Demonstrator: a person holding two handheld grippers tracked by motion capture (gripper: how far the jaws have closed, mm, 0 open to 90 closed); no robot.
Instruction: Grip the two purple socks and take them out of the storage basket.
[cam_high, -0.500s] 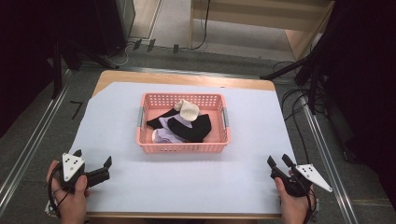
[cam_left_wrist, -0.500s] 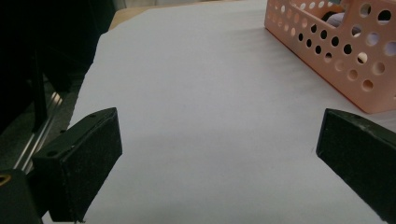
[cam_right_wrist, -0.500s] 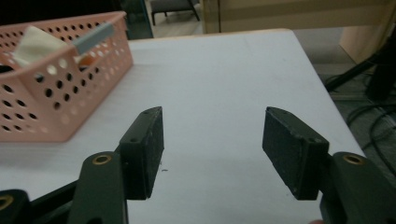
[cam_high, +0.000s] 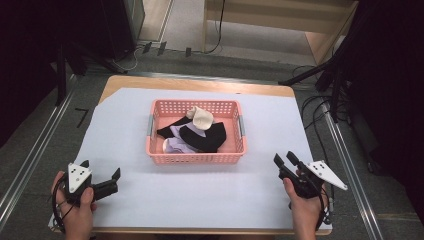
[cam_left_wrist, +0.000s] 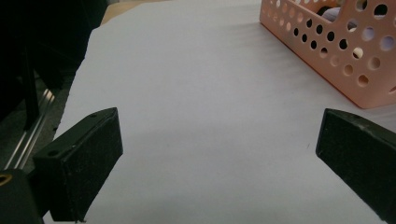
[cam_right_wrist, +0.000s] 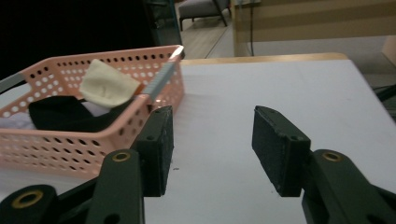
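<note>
A pink perforated plastic basket (cam_high: 196, 157) sits at the middle of the desk, a little toward the far edge, on the pale sheet (cam_high: 200, 200) that covers most of the wooden top. Everything that looks meant for handling lies inside it: a cream sock (cam_high: 202, 118) on top near the far wall, a black sock (cam_high: 205, 137) sprawled across the middle, and a lilac sock (cam_high: 176, 146) tucked toward the near left corner, partly under the black one. They lie tangled and overlapping, and I cannot tell how many pieces there are.

Neither tool touches any of it. The left gripper (cam_high: 100, 176) rests low near the near left corner of the desk, held in the person's left hand (cam_high: 76, 205), its jaws spread wide with only bare sheet between them; in the left gripper view the basket's holed wall stands off to the upper right, well apart from the jaws. The right gripper (cam_high: 283, 161) hovers toward the near right corner in the right hand (cam_high: 305, 205), its jaws parted as well and empty, angled toward the basket's near right corner. In the right gripper view the basket's side, with its grey handle (cam_right_wrist: 159, 77), lies just beyond the left jaw.

To my eye the job is at its very start. Nothing lies out on the sheet, nothing is gripped, and both tools wait at the near edge. All the work of reaching in and lifting the socks out remains, with the cream one on top the easiest first pick.
</note>
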